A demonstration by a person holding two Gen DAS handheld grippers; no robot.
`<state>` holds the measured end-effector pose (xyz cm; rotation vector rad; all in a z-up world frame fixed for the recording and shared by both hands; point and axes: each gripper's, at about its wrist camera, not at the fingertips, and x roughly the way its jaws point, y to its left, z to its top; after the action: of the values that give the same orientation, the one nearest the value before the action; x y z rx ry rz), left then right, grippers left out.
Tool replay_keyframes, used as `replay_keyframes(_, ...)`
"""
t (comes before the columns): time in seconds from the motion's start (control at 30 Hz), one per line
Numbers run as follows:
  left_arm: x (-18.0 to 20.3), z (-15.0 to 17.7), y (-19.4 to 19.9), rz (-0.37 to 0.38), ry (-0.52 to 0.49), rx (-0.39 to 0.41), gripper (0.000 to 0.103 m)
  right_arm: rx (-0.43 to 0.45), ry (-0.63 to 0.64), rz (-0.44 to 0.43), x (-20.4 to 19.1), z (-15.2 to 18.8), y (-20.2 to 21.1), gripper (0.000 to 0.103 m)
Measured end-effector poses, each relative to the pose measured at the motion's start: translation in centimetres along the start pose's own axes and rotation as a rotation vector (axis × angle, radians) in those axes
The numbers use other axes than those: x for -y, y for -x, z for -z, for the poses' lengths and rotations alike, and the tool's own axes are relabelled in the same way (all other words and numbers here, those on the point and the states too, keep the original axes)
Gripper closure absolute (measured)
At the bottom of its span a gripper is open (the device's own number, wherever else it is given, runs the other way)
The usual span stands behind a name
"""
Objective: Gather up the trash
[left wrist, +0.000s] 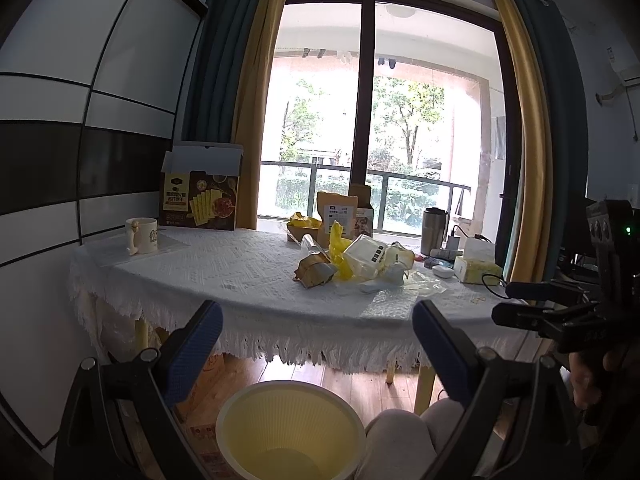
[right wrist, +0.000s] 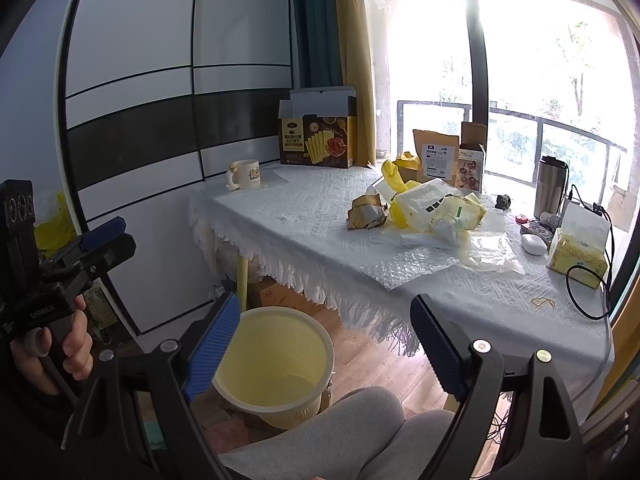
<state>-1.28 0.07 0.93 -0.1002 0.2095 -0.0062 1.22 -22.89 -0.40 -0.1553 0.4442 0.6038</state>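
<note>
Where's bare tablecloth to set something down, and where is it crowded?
Free: the tablecloth between the mug and the trash pile, and the near corner around the rubber band. Crowded: the window side, from the pile to the tissue pack.

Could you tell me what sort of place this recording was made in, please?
Most likely a room in a home: a table with a fringed white tablecloth stands by a curtained balcony door, with a mug, snack box and a yellow wastebasket on the wooden floor.
</note>
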Motion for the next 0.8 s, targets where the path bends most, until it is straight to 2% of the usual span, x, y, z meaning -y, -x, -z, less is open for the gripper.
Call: replay_keyframes(0.8, -0.02, 0.13, -0.66, -0.004, -0.013, -0.002, 0.007, -0.006, 0.003, 0.001, 0.04, 0.43, -0.51, 0.017)
